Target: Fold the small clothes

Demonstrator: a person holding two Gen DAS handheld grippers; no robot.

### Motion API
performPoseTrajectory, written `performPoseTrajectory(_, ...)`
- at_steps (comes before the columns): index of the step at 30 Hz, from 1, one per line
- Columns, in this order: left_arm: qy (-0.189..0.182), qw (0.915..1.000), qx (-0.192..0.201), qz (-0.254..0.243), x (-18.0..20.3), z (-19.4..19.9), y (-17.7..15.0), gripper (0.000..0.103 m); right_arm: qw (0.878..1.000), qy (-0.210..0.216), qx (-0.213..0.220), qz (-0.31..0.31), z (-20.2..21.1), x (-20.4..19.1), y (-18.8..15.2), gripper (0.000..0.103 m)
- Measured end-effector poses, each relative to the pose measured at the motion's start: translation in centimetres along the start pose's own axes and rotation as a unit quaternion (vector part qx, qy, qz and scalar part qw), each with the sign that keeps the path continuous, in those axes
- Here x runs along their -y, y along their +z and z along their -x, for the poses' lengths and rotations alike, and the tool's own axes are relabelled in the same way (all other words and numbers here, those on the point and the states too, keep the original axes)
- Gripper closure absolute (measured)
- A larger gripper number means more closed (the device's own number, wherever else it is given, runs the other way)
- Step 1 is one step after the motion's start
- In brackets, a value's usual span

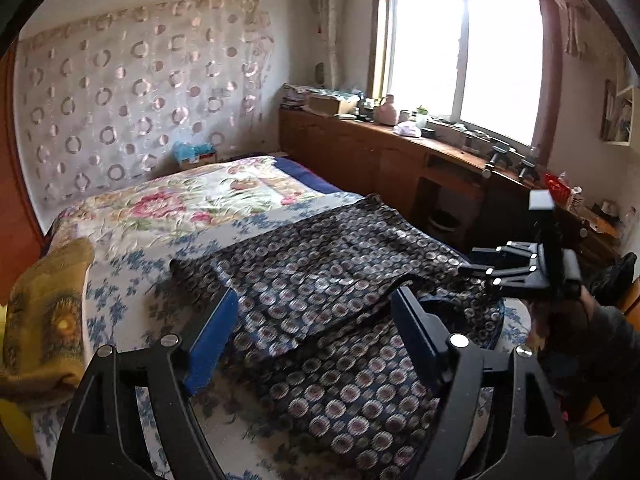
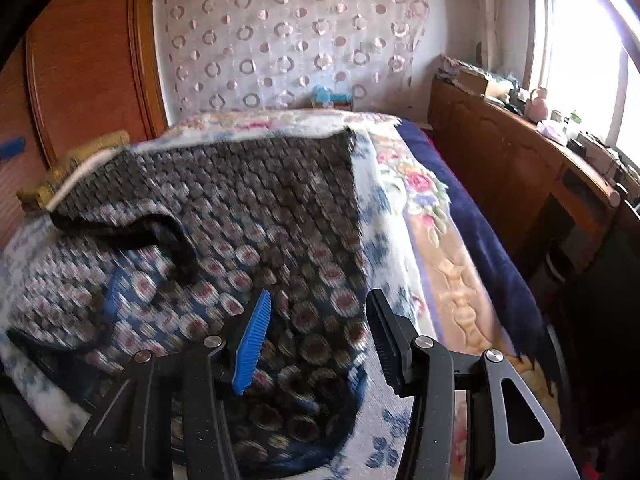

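Left gripper (image 1: pixel 316 320) jaws spread wide, nothing pinched, hovering over the garment (image 1: pixel 320 280). Right gripper (image 2: pixel 316 344) jaws apart too, the cloth below them. Garment's partly folded on the floral bed (image 1: pixel 168 216), window (image 1: pixel 460 52) beyond.

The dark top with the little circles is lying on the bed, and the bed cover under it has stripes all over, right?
Not quite. The dark top with the little circles is lying on the bed, but the bed cover under it has flowers, not stripes: blue sprigs near the top and big pink blooms further back. The left wrist view shows it best.
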State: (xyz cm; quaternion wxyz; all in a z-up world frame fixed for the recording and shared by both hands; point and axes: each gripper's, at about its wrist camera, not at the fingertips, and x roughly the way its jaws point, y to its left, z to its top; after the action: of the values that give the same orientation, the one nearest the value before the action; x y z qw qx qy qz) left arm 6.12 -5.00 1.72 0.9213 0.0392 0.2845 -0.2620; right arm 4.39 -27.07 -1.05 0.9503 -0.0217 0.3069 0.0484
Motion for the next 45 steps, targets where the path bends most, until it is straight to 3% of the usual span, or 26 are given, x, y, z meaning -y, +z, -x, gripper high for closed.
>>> performPoseTrajectory(11, 0.017, 0.9991, -0.017, 0.036, -2.5, -0.6, -2.8, 0.023, 0.995, 0.086, 0.005, 0.053, -1.4, -6.2, 3.8, 0.051)
performPoseTrajectory(22, 0.025, 0.9979, -0.024, 0.054, -3.4, -0.9, -3.9, 0.023, 0.988, 0.097, -0.056, 0.102, -7.2, -9.2, 5.1, 0.051)
performPoseTrajectory(27, 0.025, 0.9979, -0.024, 0.055, -3.4, -0.9, -4.0, 0.023, 0.989, 0.097, -0.059, 0.099, -8.3, -9.4, 5.5, 0.052)
performPoseTrajectory(28, 0.025, 0.9979, -0.024, 0.055, -3.4, -0.9, -4.0, 0.023, 0.988, 0.1, -0.058, 0.098, -8.4, -9.4, 5.4, 0.057)
performPoseTrajectory(29, 0.025, 0.9979, -0.024, 0.054, -3.4, -0.9, -4.0, 0.023, 0.988, 0.104, -0.055, 0.098, -8.3, -9.3, 5.4, 0.074)
performPoseTrajectory(31, 0.026, 0.9979, -0.024, 0.055, -3.4, -0.9, -4.0, 0.023, 0.987, 0.112, -0.049, 0.1, -7.9, -9.3, 5.2, 0.096)
performPoseTrajectory(40, 0.026, 0.9977, -0.026, 0.056, -3.4, -1.1, -4.3, 0.023, 0.983, 0.153, 0.022, 0.094, -3.2, -9.7, 6.0, 0.1)
performPoseTrajectory(45, 0.026, 0.9978, -0.025, 0.056, -3.2, -1.1, -4.3, 0.023, 0.984, 0.142, 0.06, 0.086, 0.2, -7.9, 6.3, 0.1)
